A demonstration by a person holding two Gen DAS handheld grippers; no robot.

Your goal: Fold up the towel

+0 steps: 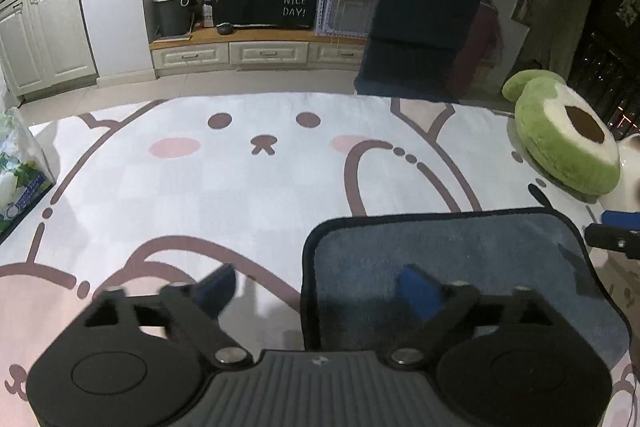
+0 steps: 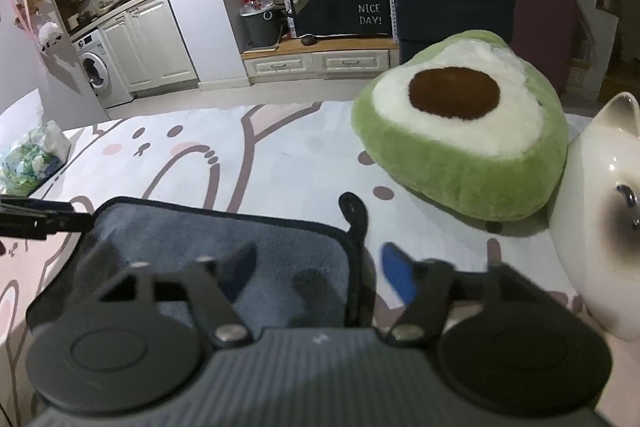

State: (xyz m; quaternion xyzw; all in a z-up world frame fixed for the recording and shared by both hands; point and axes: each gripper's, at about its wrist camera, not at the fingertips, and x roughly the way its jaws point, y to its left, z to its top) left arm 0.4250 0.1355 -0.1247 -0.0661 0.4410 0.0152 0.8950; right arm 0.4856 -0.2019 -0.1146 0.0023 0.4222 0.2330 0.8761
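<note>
The left hand-held gripper (image 1: 316, 291) hovers released, level, straddling the towel's (image 1: 460, 259) 9 o'clock edge. The right hand-held gripper (image 2: 320, 267), also released, straddles its 3 o'clock edge. The towel lies flat on the mat (image 1: 240, 195).

Avocado plush (image 2: 460, 131) and cat figure (image 2: 600, 219) crowd right (mat (image 1: 240, 179) beyond open)

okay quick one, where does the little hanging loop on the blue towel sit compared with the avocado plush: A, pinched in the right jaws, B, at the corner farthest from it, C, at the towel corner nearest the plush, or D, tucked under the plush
C: in the right wrist view the hanging loop sticks up from the blue towel corner closest to the avocado plush, lying free on the blanket, apart from the plush.
</note>
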